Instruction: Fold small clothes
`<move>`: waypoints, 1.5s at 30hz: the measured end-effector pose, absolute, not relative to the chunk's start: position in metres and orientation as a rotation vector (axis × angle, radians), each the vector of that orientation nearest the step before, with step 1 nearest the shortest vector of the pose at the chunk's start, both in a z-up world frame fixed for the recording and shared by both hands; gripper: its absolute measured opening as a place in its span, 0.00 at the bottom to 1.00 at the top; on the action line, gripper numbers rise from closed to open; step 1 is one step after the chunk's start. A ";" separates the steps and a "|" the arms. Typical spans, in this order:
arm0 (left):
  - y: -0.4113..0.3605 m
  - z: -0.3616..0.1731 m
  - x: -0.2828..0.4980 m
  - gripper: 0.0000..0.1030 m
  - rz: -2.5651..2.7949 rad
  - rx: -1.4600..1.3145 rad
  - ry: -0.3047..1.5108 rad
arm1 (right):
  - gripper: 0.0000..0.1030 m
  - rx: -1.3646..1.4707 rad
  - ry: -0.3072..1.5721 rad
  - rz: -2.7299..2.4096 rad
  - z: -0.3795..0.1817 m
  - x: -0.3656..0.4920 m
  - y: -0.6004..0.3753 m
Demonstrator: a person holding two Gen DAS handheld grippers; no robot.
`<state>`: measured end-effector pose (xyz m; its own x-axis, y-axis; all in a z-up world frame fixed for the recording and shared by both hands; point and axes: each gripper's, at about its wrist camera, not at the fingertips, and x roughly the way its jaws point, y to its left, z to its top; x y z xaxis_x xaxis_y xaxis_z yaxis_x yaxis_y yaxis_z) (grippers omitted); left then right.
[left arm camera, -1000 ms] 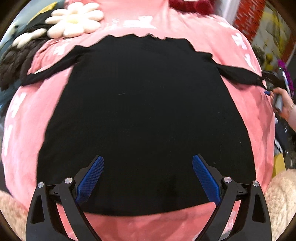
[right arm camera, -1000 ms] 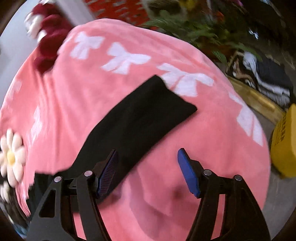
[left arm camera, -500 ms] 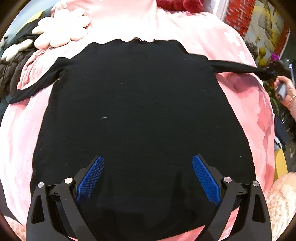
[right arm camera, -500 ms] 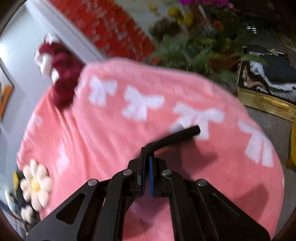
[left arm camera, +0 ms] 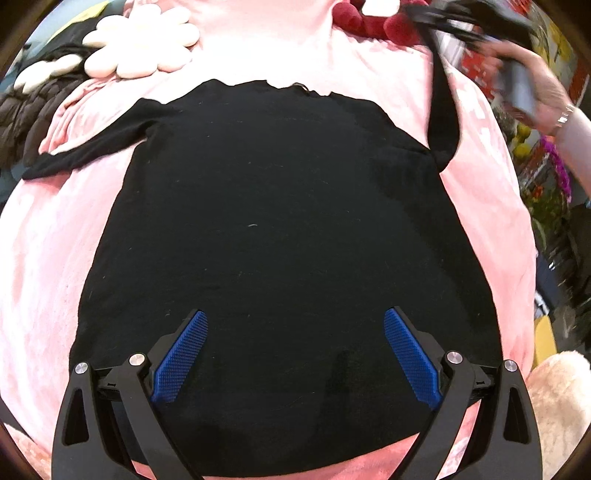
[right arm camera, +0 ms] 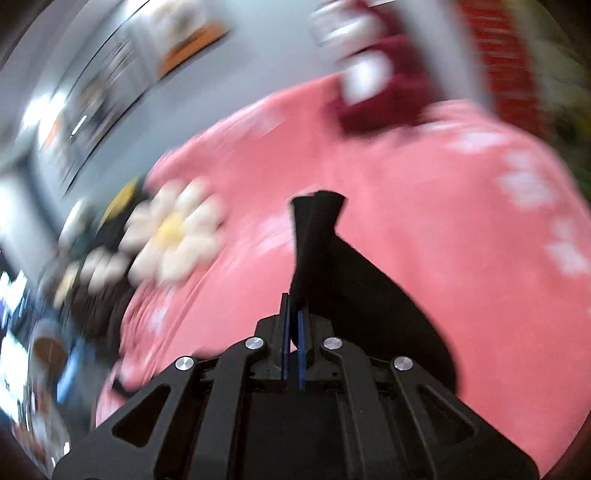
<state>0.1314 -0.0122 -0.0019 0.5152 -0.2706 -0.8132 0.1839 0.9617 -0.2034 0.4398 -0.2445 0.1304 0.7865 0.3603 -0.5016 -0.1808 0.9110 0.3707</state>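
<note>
A black long-sleeved top point(left arm camera: 280, 221) lies flat on a pink blanket point(left arm camera: 44, 258), neck at the far side. My left gripper point(left arm camera: 293, 350) is open and hovers over the top's hem, holding nothing. My right gripper point(right arm camera: 293, 325) is shut on the end of the top's right sleeve point(right arm camera: 317, 229) and holds it lifted. In the left wrist view that sleeve point(left arm camera: 443, 107) hangs up from the shoulder to the right gripper point(left arm camera: 461, 14) at the top right. The left sleeve point(left arm camera: 85, 151) lies stretched out to the left.
A white daisy cushion point(left arm camera: 144, 44) and a dark knitted item point(left arm camera: 26, 107) lie at the far left. A dark red plush point(left arm camera: 369, 22) sits beyond the neck. A cream fluffy item point(left arm camera: 561, 406) is at the near right. Plants point(left arm camera: 550, 192) stand right of the blanket.
My right gripper closed on the right sleeve's end and raised it up and inward over the blanket. My left gripper stayed open over the hem and moved slightly forward.
</note>
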 end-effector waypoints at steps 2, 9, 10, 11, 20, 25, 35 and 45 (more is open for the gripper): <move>-0.006 -0.001 0.132 0.91 -0.266 -0.120 0.986 | 0.02 0.290 0.700 0.406 0.097 0.450 -0.179; 0.028 0.004 0.157 0.91 -0.287 -0.285 0.998 | 0.06 0.158 1.037 0.523 -0.015 0.442 -0.077; 0.036 0.006 0.165 0.91 -0.296 -0.327 1.001 | 0.06 0.184 0.998 0.515 -0.006 0.430 -0.092; 0.044 0.009 0.174 0.91 -0.301 -0.368 0.997 | 0.07 0.197 0.956 0.484 0.005 0.419 -0.110; 0.060 0.015 0.328 0.92 -0.241 -0.529 0.959 | 0.48 0.194 0.906 0.069 -0.002 0.358 -0.278; 0.056 -0.019 0.393 0.78 -0.162 -0.646 1.001 | 0.42 0.301 0.959 0.085 -0.033 0.377 -0.299; 0.055 -0.018 0.414 0.03 -0.114 -0.457 0.975 | 0.17 0.410 0.928 0.079 -0.053 0.352 -0.339; 0.051 -0.020 0.396 0.05 -0.111 -0.361 0.987 | 0.26 0.387 0.898 0.130 -0.005 0.388 -0.333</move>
